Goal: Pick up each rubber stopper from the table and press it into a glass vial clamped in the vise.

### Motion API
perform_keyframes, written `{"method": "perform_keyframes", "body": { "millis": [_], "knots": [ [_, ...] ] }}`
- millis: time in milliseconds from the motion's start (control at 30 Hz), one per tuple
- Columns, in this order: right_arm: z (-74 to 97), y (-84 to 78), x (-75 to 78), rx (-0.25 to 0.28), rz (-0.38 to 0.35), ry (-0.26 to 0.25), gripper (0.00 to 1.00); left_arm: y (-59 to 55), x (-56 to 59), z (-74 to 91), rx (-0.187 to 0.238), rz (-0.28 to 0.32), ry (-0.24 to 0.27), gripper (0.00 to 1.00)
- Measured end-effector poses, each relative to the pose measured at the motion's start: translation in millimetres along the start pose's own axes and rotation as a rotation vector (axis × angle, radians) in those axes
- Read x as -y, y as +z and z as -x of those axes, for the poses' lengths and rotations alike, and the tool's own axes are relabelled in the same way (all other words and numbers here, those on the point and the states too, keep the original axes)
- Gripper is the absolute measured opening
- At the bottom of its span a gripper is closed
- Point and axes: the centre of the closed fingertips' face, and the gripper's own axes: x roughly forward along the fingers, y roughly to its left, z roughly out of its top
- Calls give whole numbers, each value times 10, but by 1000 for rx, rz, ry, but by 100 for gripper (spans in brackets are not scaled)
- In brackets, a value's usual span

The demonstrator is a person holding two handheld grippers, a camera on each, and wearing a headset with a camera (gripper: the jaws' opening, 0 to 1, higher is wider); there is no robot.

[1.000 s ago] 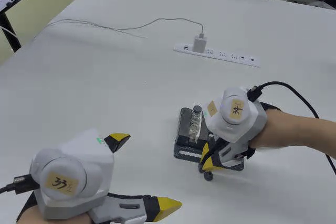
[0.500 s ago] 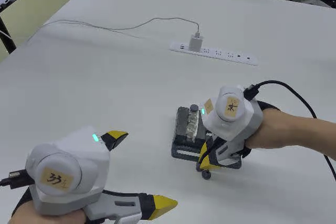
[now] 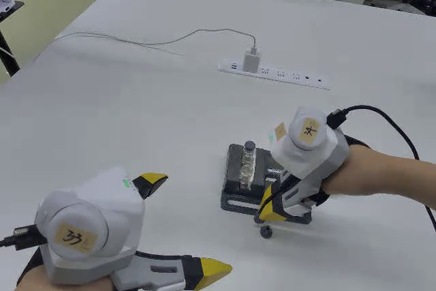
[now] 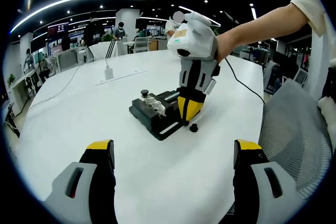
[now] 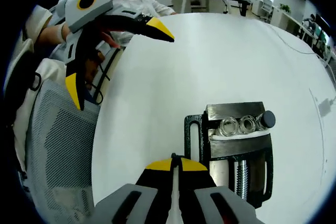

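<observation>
The right gripper [image 3: 271, 214] hangs tip-down at the 5 o'clock corner of the vise [image 3: 235, 199]. In its own view the jaws are pressed together to a thin seam, and nothing shows between them. A loose rubber stopper [image 3: 266, 232] lies on the table [image 3: 170, 120] at 6 o'clock from those tips, just beside them and clear of the vise base.

3 glass vials [image 5: 229, 126] stand in a row in the vise. In the right gripper view 2 of them show open mouths, and the end one carries a seated stopper [image 5: 268, 119]. So 1 of 3 looks done, by my reading.

The left gripper [image 3: 182, 225] sits at 7 o'clock in the head view, well apart from the vise. Its jaws are spread wide and hold nothing. A power strip [image 3: 276, 73] lies at 12 o'clock from the vise, far off.

Risks from here:
- The jaws are closed above the loose stopper. If they come down without parting, they would likely nudge it away, and it looks small and round enough to roll.
- An off-centre pinch could squirt it out sideways.
- The tips are close to the vise, so a sideways sweep could bump it.
- Pressing a stopper at an angle could tilt a vial in the clamp or chip the glass mouth.
</observation>
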Motion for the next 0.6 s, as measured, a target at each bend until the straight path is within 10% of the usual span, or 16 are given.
{"method": "perform_keyframes", "body": {
  "millis": [600],
  "knots": [
    [462, 319, -168, 440, -473, 58, 0, 148, 95, -81, 33, -43, -32, 92]
  ]
}}
